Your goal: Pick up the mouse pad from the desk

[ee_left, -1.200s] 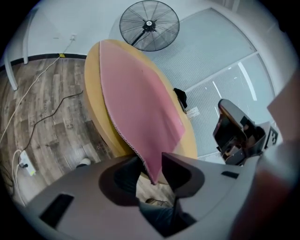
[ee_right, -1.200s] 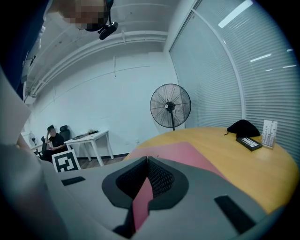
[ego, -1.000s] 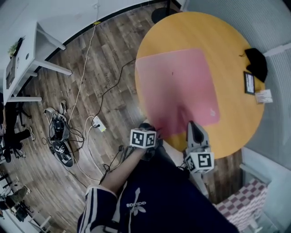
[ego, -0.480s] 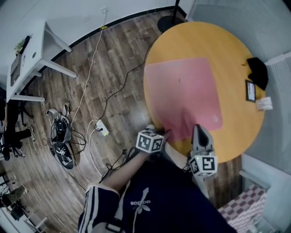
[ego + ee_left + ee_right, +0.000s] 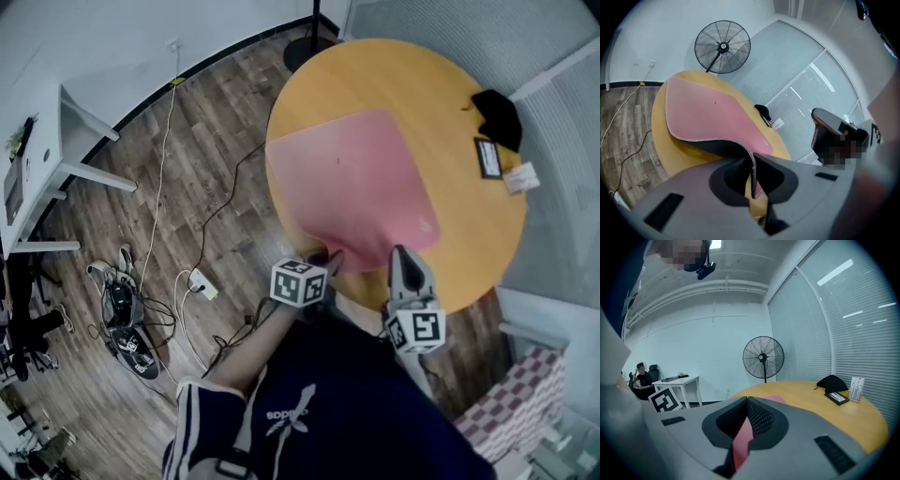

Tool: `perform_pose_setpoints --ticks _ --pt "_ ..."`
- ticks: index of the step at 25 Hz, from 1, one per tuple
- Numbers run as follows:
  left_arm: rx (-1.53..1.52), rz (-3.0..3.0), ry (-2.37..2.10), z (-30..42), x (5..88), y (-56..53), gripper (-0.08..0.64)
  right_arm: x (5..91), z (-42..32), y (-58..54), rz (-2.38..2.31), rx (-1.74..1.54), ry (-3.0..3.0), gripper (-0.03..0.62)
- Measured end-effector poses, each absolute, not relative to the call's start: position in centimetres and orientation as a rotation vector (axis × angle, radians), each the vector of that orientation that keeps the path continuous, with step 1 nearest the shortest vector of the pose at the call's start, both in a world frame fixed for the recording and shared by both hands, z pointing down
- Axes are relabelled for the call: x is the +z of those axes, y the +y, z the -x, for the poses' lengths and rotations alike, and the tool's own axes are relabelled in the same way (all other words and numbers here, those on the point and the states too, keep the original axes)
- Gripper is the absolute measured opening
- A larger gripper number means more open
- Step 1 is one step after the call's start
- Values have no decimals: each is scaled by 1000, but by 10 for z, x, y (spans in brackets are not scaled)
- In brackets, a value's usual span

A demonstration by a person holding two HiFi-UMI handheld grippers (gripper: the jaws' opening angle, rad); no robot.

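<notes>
The pink mouse pad [image 5: 352,183] lies on the round yellow table [image 5: 459,234], with its near edge raised off the top. My left gripper [image 5: 330,260] is shut on the pad's near left corner. In the left gripper view the pad [image 5: 708,112] curls up and shows its dark underside, its edge pinched in the left gripper [image 5: 752,173]. My right gripper [image 5: 401,255] is shut on the near edge further right. A strip of the pad [image 5: 742,437] runs between the closed jaws of the right gripper [image 5: 746,401].
A black pouch [image 5: 495,114], a dark flat device [image 5: 487,157] and a white card [image 5: 520,176] lie at the table's far right. A standing fan [image 5: 723,47] is behind the table. Cables [image 5: 122,300] and a white desk [image 5: 37,159] are on the wooden floor at left.
The left jaws have closed on the pad's corner and the gripper has rolled. Both grippers have risen a little, and the pad's near edge has come up with them.
</notes>
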State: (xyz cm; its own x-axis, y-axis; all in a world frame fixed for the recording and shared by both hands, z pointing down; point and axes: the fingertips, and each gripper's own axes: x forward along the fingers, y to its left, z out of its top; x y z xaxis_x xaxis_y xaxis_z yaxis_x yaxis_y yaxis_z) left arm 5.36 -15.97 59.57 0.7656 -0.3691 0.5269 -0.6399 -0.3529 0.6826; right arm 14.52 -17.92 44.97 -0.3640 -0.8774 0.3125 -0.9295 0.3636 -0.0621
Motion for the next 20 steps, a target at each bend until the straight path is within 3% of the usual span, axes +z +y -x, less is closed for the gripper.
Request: perform_pose_setpoints --ticks 20 --pt "361 -2181 -766 -71 563 -239 25 433 -210 -168 -1927 300 -2254 3"
